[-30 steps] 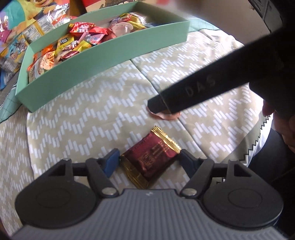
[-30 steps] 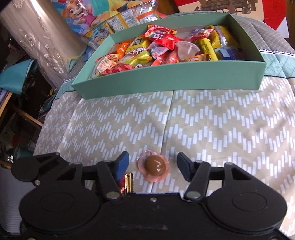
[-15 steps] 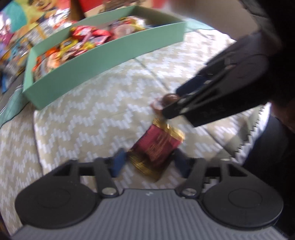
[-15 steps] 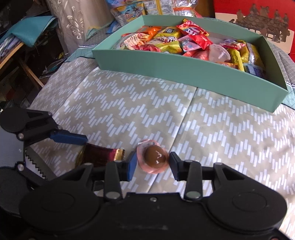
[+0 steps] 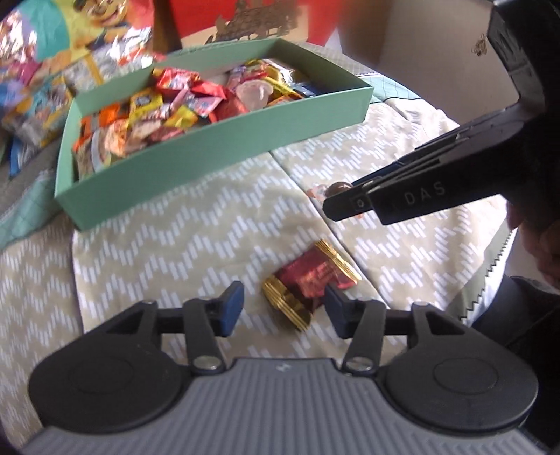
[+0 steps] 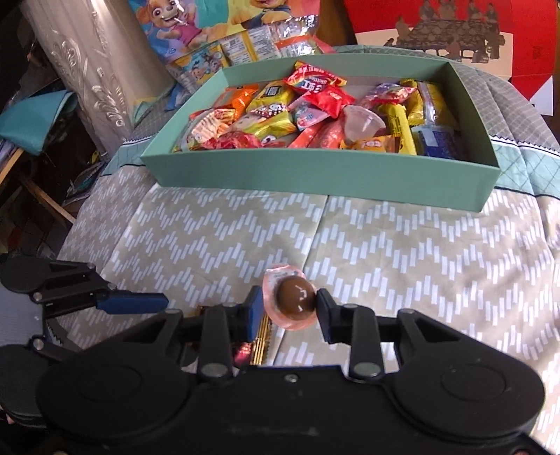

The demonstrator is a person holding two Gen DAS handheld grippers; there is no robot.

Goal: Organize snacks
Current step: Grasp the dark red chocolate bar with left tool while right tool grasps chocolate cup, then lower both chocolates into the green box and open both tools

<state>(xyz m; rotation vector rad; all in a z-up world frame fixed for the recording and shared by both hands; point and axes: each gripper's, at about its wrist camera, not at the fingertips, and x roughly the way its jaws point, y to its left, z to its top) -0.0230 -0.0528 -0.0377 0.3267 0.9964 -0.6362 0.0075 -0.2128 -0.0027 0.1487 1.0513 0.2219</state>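
Observation:
My left gripper [image 5: 283,308] hangs low over the zigzag cloth, its jaws opening. A red and gold wrapped snack [image 5: 308,280] lies on the cloth between them, close to the right pad and apart from the left one. My right gripper [image 6: 288,308] is closing, and its pads press on a small pink jelly cup with a brown centre [image 6: 294,297], held just above the cloth. In the left wrist view the right gripper [image 5: 336,206] reaches in from the right with the cup [image 5: 336,189] at its tip. The green box [image 6: 315,178] of mixed snacks stands beyond.
Cartoon-printed snack bags [image 6: 217,38] lie behind the green box [image 5: 210,154], beside a red printed carton [image 6: 455,31]. A silver patterned column [image 6: 84,63] stands far left. The cloth drops off at the left edge [image 6: 70,238]. A person's hand [image 5: 539,245] holds the right gripper.
The right gripper closed on the jelly cup and lifted it off the cloth. The left jaws narrowed around the red and gold snack, then widened again; the snack shifted slightly and stays on the cloth.

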